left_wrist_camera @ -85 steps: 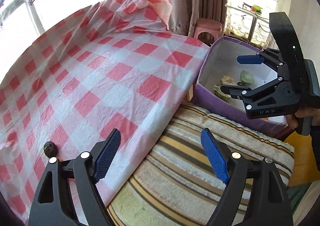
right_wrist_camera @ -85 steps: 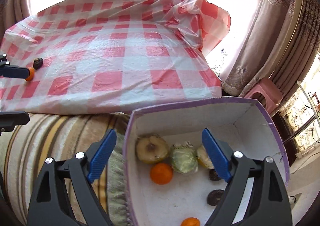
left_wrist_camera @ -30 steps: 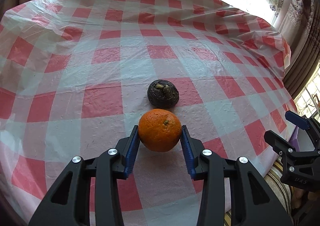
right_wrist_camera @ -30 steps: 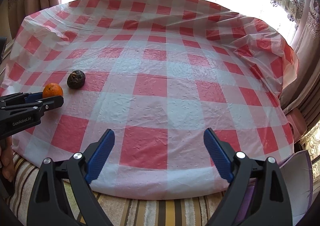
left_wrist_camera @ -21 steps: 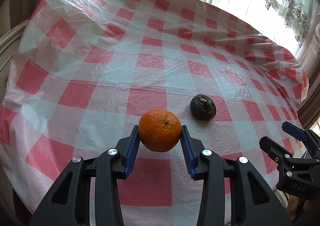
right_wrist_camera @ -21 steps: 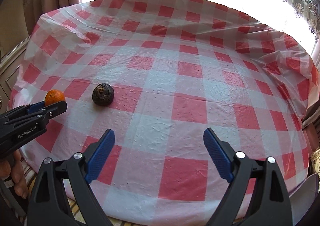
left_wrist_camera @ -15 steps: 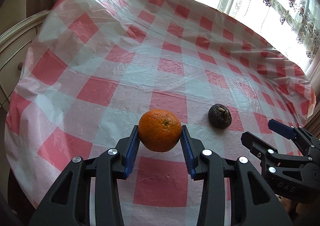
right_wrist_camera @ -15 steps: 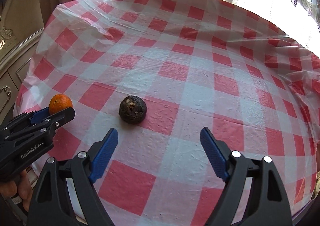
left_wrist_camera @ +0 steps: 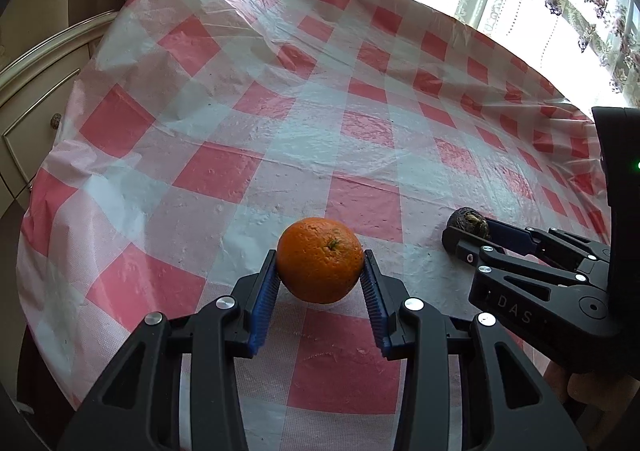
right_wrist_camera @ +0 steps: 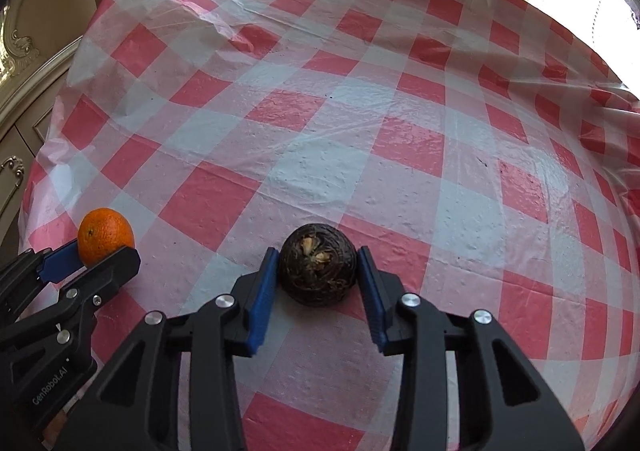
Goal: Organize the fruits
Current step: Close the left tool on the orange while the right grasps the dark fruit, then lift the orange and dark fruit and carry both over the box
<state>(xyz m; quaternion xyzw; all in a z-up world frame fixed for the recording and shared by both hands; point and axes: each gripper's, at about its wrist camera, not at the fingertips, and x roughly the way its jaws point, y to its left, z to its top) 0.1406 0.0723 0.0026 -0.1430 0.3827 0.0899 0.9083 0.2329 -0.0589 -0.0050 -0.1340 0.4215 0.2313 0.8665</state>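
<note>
Orange fruit: the orange [left_wrist_camera: 320,265] is clamped between the blue pads of the left gripper [left_wrist_camera: 320,283]; it looks lifted a little above the checked tablecloth [left_wrist_camera: 248,139], but I cannot tell for sure.
Dark fruit: the dark round fruit [right_wrist_camera: 317,264] sits on the tablecloth near its front edge, to the right of the orange and apart from it.
Right gripper: the right gripper [right_wrist_camera: 317,283] has just been closing, with the dark fruit between its pads; both pads now touch its sides, so I judge the grip is made.
Step in hand: securing the dark fruit so that both fruits can be carried away together.
How to do it well: keep the pads on the widest part of the fruit, level on both sides, because a round skin can slip out forward; press only as much as is needed, as the shell looks wrinkled and perhaps brittle.
Lift: raise it straight up first, so the thin plastic cloth is not dragged.
Left side: hold the orange steady and away from the right gripper during the lift.
</note>
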